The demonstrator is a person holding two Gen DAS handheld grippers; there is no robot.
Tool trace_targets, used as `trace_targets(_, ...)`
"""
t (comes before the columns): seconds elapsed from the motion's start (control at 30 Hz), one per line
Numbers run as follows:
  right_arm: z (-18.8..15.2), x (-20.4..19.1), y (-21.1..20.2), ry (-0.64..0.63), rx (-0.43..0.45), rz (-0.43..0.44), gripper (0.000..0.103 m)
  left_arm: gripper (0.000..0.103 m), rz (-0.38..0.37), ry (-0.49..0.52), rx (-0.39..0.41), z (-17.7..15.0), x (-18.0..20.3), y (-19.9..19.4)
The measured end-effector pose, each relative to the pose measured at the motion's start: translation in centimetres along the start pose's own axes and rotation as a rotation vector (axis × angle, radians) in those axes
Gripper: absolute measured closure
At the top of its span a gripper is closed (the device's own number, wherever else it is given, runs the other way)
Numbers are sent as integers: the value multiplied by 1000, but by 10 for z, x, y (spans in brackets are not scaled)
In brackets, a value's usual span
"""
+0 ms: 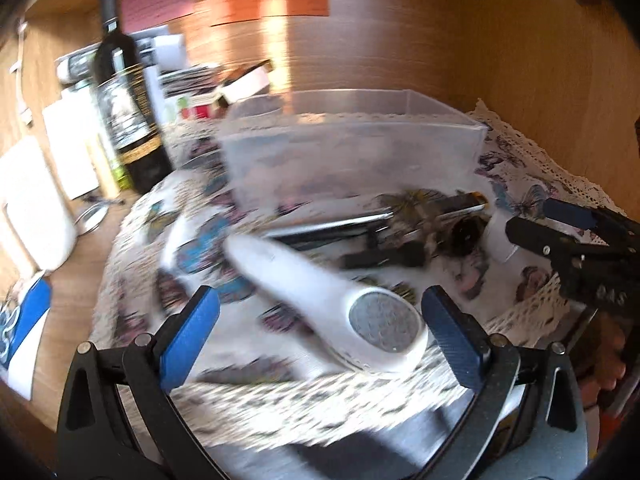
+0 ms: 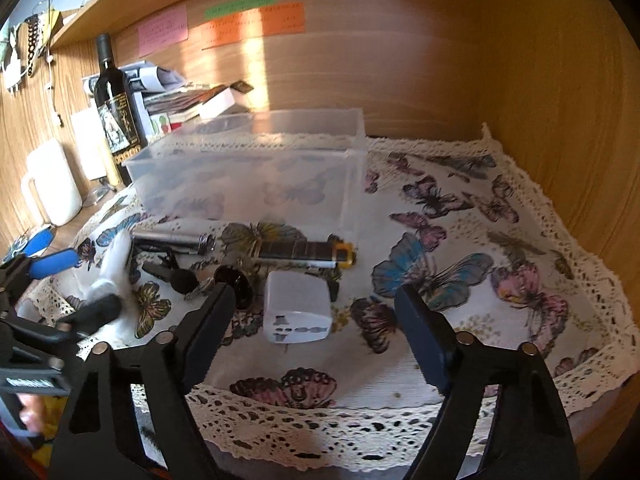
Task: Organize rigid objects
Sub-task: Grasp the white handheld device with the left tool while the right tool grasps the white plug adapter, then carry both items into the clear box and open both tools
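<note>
A clear plastic box [image 1: 352, 148] [image 2: 248, 168] stands empty on the butterfly cloth [image 2: 460, 240]. A white handheld device with a grey round pad [image 1: 340, 300] lies between the open fingers of my left gripper [image 1: 320, 312], whose jaws do not touch it; it shows blurred in the right wrist view [image 2: 112, 264]. My right gripper [image 2: 316, 304] is open just in front of a white travel adapter [image 2: 298, 308]. A silver pen [image 2: 172, 240], a dark stick with a yellow end [image 2: 304, 254] and small black parts [image 2: 236, 280] lie before the box.
A dark wine bottle [image 2: 116, 112], a white jug [image 2: 52, 188], stacked books and papers [image 2: 180, 96] stand at the left. Wooden walls close the back and right. Coloured notes [image 2: 252, 20] hang on the back wall.
</note>
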State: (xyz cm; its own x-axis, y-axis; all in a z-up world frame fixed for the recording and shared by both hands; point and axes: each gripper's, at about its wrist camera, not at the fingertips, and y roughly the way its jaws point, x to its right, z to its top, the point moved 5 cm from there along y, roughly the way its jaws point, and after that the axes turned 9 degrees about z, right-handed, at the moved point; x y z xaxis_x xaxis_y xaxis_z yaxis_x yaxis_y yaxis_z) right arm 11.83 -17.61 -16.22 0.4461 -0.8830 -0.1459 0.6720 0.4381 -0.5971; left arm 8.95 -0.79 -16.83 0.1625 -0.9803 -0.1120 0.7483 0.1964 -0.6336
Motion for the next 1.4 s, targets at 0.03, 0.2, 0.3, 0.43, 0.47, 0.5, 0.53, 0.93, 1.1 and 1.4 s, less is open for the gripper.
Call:
trace_targets(0.03, -1, 0, 2, 3, -5, 4, 29, 0, 8, -12, -7, -2, -8, -1)
trace_targets(0.2, -5, 0, 12, 35, -34, 29, 42, 0, 20, -71, -29, -9, -33, -4)
trace_targets(0.3, -6, 2, 18, 60, -51, 44, 51, 0, 1, -80, -28, -9, -26, -2)
trace_targets(0.43, -8, 3, 22, 76, -64, 63, 66, 16, -13, -58, -30, -7, -7, 7)
trace_targets(0.47, -9, 3, 22, 77, -64, 65, 67, 25, -14, -57, -41, -7, -4, 11)
trace_targets(0.5, -9, 3, 22, 76, -61, 62, 67, 29, -17, -60, -54, -8, -1, 15)
trace_targets(0.53, -9, 3, 22, 74, -60, 60, 67, 40, -16, -65, -74, -9, 0, 22)
trace_targets(0.93, -1, 0, 2, 37, 5, 38, 67, 61, 15, -102, -31, -9, -26, 2)
trace_targets(1.1, 9, -6, -11, 15, 49, 44, 67, 64, 18, -110, 35, 8, -39, -18)
trace_targets(1.4, 30, -14, -28, -15, 121, 57, 67, 64, -20, -90, 122, 43, -45, -38)
